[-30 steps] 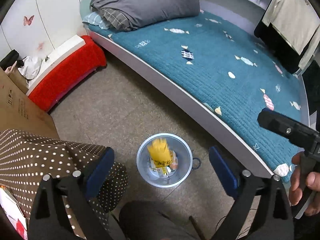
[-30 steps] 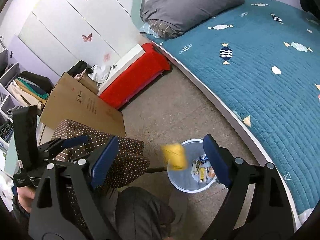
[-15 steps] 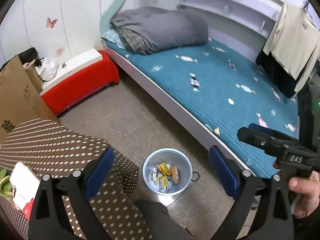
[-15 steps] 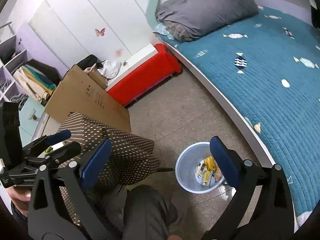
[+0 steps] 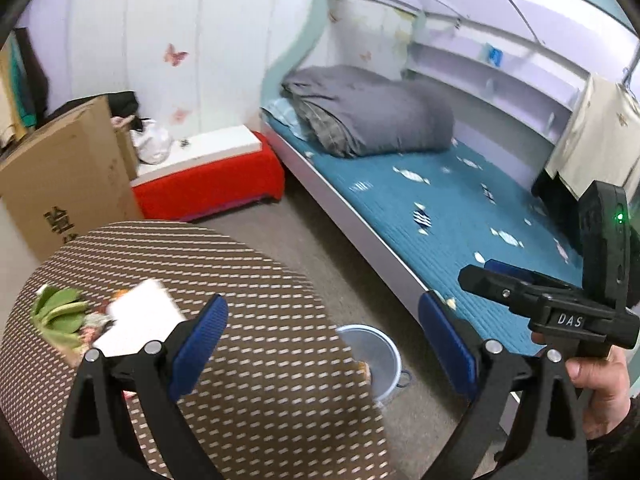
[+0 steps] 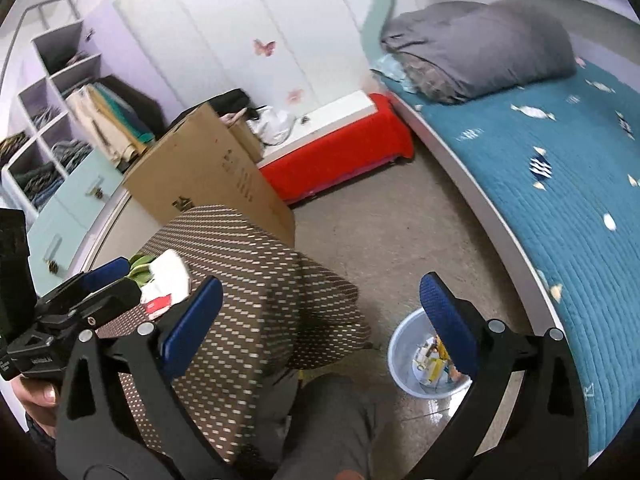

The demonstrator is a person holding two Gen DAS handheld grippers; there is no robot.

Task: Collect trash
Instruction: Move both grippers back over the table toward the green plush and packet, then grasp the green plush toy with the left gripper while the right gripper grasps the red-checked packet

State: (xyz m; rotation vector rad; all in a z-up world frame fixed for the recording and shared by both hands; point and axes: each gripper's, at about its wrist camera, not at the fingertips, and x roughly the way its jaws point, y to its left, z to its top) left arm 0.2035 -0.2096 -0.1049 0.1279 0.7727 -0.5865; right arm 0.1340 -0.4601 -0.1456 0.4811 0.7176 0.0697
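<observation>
Landmark: the pale blue trash bin (image 6: 424, 364) on the floor.

1. My right claw (image 6: 320, 320), right wrist view: pads spread wide, nothing between them. Its right pad crosses the bin's right rim in the picture.
2. My left claw (image 5: 322, 340), left wrist view: pads likewise wide apart and empty. It also shows at the left edge of the right wrist view, held in a hand (image 6: 38, 396).
3. Trash (image 6: 434, 362): yellow and white wrappers lying inside the bin. Only the right wrist view shows this; in the left wrist view the bin (image 5: 380, 354) is half hidden behind item 4 and its contents barely show.
4. Surface with brown dotted cloth (image 5: 240, 288), directly left of the bin. On its far left lie a green bundle (image 5: 60, 312) and a white card (image 5: 136, 316), blurred in both views.
5. Bed with teal cover (image 6: 560, 184), right of the bin.
6. Shelf unit with folded clothes (image 6: 52, 120), far left beyond the bin, right wrist view only.
7. Right hand (image 5: 600, 384) gripping its handle, left wrist view only.
</observation>
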